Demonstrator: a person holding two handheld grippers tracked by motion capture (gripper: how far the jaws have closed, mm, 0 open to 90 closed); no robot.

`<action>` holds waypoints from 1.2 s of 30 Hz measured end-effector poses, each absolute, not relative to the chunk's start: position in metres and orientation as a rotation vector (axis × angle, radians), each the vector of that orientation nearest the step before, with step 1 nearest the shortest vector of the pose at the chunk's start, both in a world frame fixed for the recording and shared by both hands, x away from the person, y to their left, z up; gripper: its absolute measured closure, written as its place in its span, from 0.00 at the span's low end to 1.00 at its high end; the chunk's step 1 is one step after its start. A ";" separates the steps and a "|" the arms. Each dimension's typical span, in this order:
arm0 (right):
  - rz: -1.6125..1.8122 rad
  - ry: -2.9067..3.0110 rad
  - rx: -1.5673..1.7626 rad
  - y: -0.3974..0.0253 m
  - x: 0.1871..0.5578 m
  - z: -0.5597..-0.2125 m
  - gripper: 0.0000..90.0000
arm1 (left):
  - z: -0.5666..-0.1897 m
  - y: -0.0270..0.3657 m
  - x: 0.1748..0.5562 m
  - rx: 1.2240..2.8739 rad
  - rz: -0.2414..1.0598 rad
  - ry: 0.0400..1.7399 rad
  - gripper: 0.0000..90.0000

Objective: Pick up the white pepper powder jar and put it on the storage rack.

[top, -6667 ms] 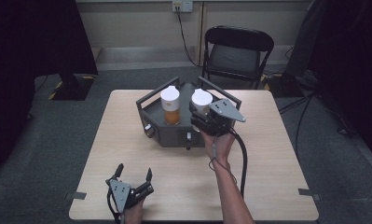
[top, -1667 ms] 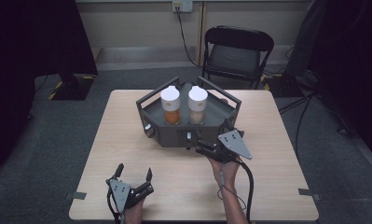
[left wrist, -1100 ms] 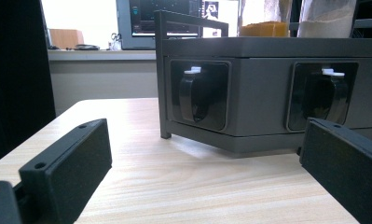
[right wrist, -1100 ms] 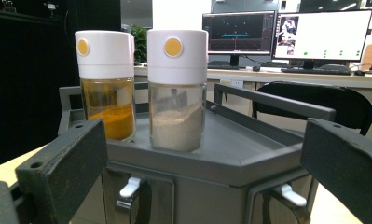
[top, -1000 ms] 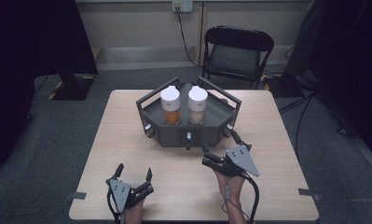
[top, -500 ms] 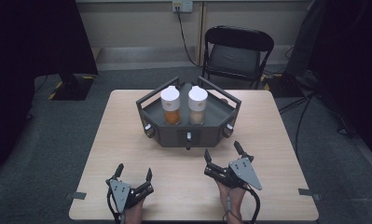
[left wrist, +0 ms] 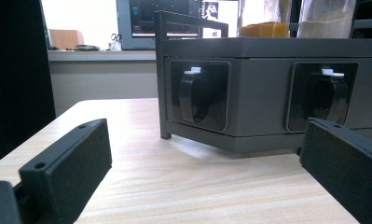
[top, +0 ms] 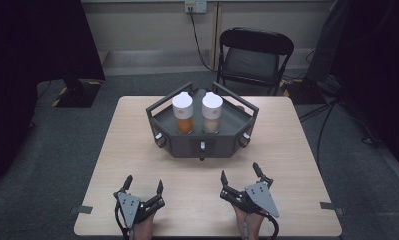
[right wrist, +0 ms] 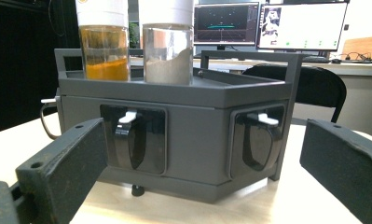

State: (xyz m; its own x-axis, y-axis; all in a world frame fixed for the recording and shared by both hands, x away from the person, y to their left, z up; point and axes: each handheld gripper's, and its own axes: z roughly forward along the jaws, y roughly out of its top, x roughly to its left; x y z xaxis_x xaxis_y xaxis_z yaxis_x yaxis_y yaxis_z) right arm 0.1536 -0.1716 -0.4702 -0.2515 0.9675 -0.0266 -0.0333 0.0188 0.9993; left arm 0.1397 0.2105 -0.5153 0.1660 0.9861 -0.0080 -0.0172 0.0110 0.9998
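A dark grey angular tray box stands in the middle of the table. Two white-lidded jars stand side by side in it: one with orange contents, one with pale sandy contents. My left gripper rests open near the front edge at the left, with nothing between its jaws. At the right my right gripper is open and empty too, a short way in front of the box. The left gripper view faces the box from low down. In the right gripper view both jars rise above the box.
The wooden table has bare room on both sides of the box. Black clasps with white tabs sit in the box's front faces. A black folding chair stands behind the table. Monitors glow at the back.
My right gripper has drawn back from the sandy jar in the tray to the table's front edge, with nothing in it. The left gripper has stayed still.
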 end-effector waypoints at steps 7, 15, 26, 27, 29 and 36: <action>1.380 1.385 1.059 -0.170 0.146 -0.485 0.00 | -0.515 0.211 0.140 1.263 1.087 1.077 0.01; 1.364 1.387 1.057 -0.170 0.141 -0.495 0.00 | -0.515 0.210 0.140 1.263 1.088 1.077 0.01; 1.342 1.399 1.067 -0.171 0.139 -0.504 0.00 | -0.515 0.211 0.140 1.263 1.088 1.077 0.01; 1.340 1.401 1.065 -0.171 0.139 -0.505 0.00 | -0.515 0.211 0.140 1.263 1.087 1.077 0.01; 1.346 1.403 1.067 -0.171 0.139 -0.506 0.00 | -0.515 0.211 0.140 1.263 1.088 1.077 0.01; 1.364 1.393 1.075 -0.173 0.139 -0.508 0.01 | -0.515 0.211 0.140 1.263 1.088 1.077 0.02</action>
State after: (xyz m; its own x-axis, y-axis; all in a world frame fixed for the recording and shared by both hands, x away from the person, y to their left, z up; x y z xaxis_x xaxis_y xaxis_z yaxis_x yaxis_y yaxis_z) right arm 0.1387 -0.1734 -0.5079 -0.2344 0.9720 -0.0195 0.0006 0.0203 0.9998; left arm 0.1396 0.2105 -0.5154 0.1659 0.9861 -0.0081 -0.0177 0.0112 0.9998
